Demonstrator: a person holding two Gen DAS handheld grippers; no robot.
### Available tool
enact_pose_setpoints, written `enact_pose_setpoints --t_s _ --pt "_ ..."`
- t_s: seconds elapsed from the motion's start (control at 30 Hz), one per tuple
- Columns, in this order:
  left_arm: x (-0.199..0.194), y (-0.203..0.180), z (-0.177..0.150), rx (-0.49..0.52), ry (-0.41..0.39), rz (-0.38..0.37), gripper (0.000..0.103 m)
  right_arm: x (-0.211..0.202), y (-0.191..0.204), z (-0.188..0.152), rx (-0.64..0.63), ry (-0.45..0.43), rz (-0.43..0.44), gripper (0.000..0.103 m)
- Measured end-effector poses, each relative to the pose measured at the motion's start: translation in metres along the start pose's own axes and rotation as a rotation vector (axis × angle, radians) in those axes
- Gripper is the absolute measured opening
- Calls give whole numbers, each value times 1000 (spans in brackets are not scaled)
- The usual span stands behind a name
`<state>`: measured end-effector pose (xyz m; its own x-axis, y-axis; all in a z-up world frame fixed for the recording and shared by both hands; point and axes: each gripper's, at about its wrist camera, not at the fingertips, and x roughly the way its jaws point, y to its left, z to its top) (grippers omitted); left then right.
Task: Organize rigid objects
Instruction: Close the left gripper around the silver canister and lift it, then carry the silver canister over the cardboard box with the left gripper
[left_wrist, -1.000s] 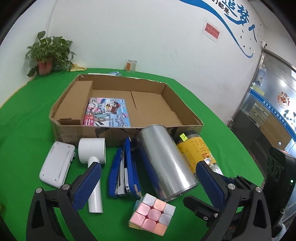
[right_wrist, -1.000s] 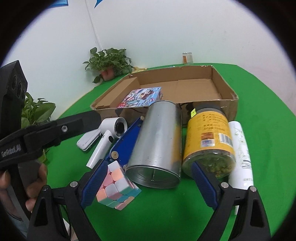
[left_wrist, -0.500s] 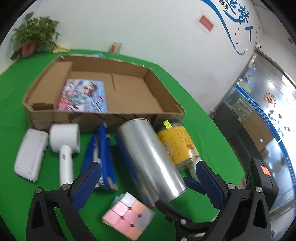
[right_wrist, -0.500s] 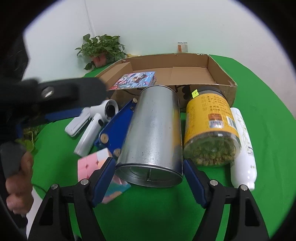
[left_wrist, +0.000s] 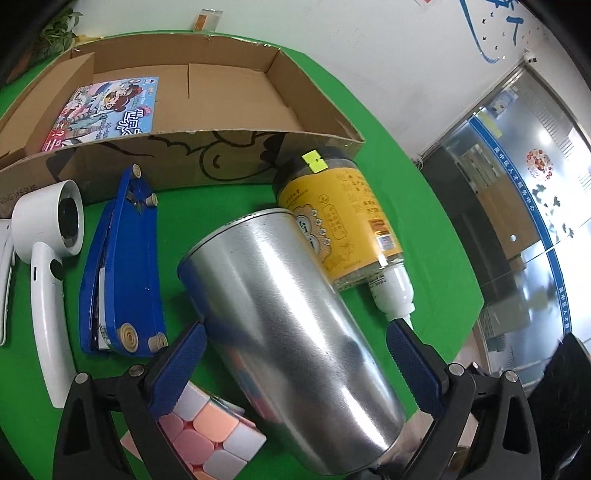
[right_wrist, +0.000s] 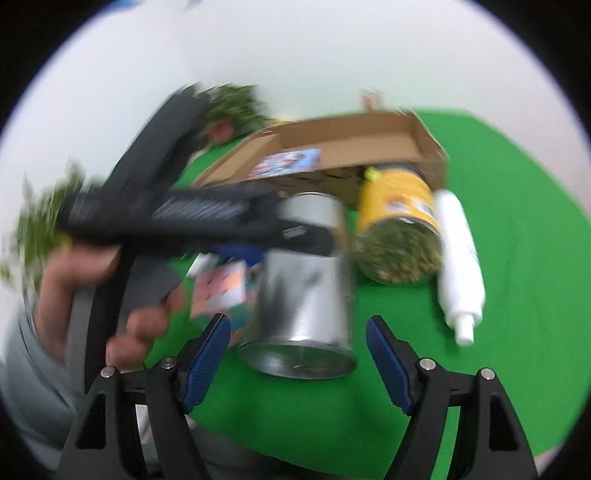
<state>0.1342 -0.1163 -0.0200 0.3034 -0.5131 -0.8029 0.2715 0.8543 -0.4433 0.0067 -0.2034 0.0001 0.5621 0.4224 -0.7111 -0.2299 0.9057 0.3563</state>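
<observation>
Left wrist view: my left tongs (left_wrist: 295, 354) are spread wide around the silver tin (left_wrist: 291, 332), blue pads flanking its barrel on both sides; I cannot tell whether they touch it.
Right wrist view: blurred; my right tongs (right_wrist: 297, 354) are wide open with nothing held, the tin's open rim (right_wrist: 297, 363) just ahead between the pads.
Silver tin: on its side on the green worktop (left_wrist: 417, 206), closed end toward the cardboard box (left_wrist: 321, 107).
Right of tin: yellow jar (left_wrist: 343, 221) touching it, white bottle (left_wrist: 393, 291) beyond, then bare green up to the worktop's curved edge.
Left of tin: pastel cube (left_wrist: 207, 439) under my left pad, blue stapler (left_wrist: 123, 266) and white handheld fan (left_wrist: 48, 266) near each other with green strips between.
Box: open-topped, low walls, a picture book (left_wrist: 107, 107) flat in its left half, bare cardboard floor in the right half.
Box front wall: close behind the jar's lid.
</observation>
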Motion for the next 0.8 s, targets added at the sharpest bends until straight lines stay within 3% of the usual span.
enact_pose_setpoints --t_s 0.07,0.17,0.3,0.6,0.8 --pt "8 0 3 -10 15 13 96 11 -26 7 126 55 35 76" --pt "17 3 5 -17 35 23 94 24 -35 12 195 114 111 76" --pt "32 15 4 -70 70 -2 94 42 -19 17 156 188 150 77" --pt "45 13 -6 -103 113 9 94 54 9 24 50 207 76 81" --pt "51 9 -26 -115 159 -49 93 57 3 26 74 204 90 81"
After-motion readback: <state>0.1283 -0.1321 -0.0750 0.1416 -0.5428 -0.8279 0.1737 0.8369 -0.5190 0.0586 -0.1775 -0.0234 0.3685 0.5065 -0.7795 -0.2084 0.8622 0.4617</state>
